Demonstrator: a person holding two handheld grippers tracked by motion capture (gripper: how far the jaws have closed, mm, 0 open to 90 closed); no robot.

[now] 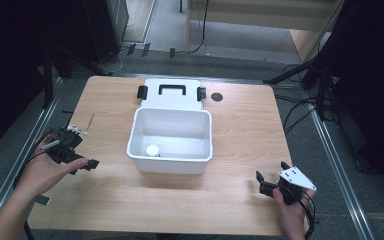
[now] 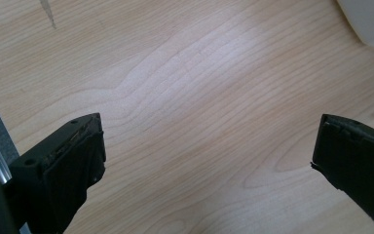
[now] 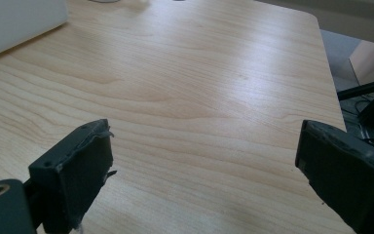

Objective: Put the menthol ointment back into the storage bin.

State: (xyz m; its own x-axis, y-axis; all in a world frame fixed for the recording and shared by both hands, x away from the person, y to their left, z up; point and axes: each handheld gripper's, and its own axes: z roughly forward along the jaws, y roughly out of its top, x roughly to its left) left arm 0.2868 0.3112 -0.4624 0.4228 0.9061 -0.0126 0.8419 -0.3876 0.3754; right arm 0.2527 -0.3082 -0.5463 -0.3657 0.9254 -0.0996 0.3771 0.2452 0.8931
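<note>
A white plastic bin (image 1: 170, 135) stands open in the middle of the wooden table (image 1: 240, 130), with a small white round object (image 1: 152, 150) on its floor near the front left corner. Behind it the bin's white lid (image 1: 171, 94) lies flat, with a black handle and two black latches. My left gripper (image 1: 86, 148) is low over the table's left side, left of the bin, open and empty (image 2: 209, 141). Near the front right corner my right gripper (image 1: 271, 170) is also open over bare wood, with nothing between its jaws (image 3: 204, 146).
A small black round disc (image 1: 217, 97) sits in the tabletop right of the lid. A corner of the bin (image 2: 370, 19) is at the top right of the left gripper view, and the bin's wall (image 3: 14, 19) at the top left of the right gripper view. Metal rails run along both table sides.
</note>
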